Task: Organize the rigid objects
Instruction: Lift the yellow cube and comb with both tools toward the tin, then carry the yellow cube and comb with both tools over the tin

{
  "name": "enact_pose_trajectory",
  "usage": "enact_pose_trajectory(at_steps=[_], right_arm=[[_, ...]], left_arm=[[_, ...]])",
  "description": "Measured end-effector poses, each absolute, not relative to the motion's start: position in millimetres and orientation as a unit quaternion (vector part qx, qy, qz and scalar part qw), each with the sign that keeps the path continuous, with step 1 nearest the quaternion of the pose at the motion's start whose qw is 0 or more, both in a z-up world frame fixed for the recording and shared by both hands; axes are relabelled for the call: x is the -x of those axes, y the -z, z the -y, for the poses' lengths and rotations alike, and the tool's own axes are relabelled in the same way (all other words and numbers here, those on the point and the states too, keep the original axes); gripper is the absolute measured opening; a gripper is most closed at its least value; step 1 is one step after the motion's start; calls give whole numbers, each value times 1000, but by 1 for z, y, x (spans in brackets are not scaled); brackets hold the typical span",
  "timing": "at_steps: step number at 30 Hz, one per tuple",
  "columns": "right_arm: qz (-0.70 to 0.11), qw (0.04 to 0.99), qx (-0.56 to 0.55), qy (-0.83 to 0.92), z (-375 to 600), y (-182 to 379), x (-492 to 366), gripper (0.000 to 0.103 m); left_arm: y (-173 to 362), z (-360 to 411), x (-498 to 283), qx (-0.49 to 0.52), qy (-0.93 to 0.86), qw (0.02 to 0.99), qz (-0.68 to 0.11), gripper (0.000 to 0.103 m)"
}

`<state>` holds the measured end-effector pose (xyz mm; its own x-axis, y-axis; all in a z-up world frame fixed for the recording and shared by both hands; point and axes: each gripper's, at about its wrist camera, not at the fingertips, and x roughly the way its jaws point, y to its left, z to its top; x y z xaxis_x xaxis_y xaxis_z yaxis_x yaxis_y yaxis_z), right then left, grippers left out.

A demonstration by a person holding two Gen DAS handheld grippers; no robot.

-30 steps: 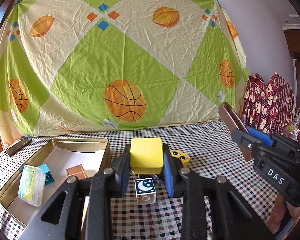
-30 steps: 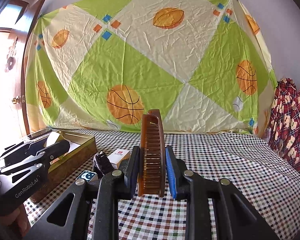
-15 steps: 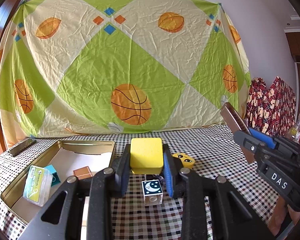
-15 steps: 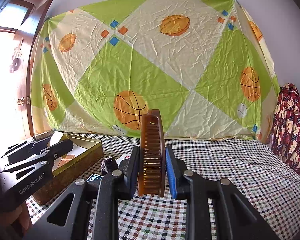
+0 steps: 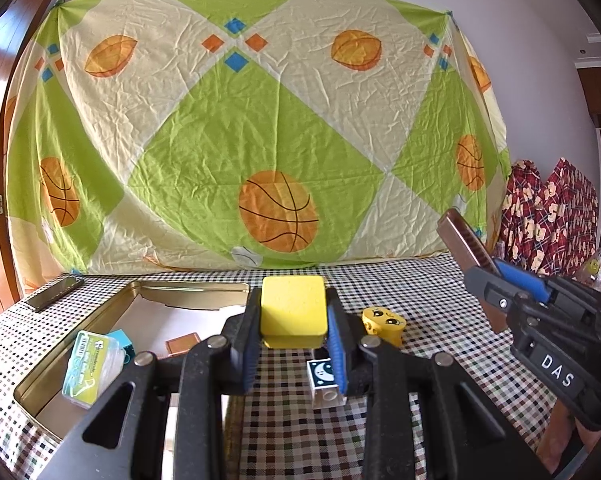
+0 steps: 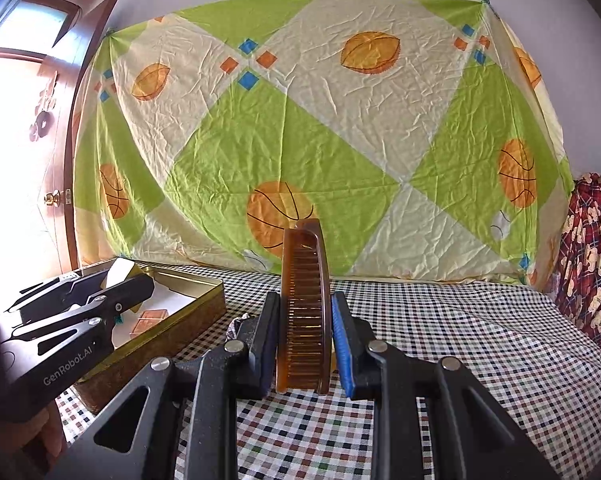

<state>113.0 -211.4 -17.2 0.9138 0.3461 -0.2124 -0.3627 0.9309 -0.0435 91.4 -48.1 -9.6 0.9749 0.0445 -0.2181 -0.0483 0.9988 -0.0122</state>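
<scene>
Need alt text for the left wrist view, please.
The left hand-held gripper clamps a yellow square block above a checkered tablecloth. An open gold metal tin sits left; a white moon-print cube and yellow smiley block lie beyond.

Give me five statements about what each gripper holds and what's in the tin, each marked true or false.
1. The left gripper holds a yellow block. True.
2. The right gripper is empty. False: it is shut on a brown comb.
3. The tin holds a green-labelled box. True.
4. The moon cube lies in the tin. False: it sits on the checked cloth.
5. The yellow face toy is on the cloth. True.
</scene>
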Motion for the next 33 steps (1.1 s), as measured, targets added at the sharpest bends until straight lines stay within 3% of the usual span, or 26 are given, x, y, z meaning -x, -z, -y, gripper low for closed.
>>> enact_pose_trajectory(at_steps=[33], right_arm=[[-105, 962, 73, -240, 130, 21, -109, 27]], left_arm=[[10, -21, -77, 45, -70, 990, -110, 28]])
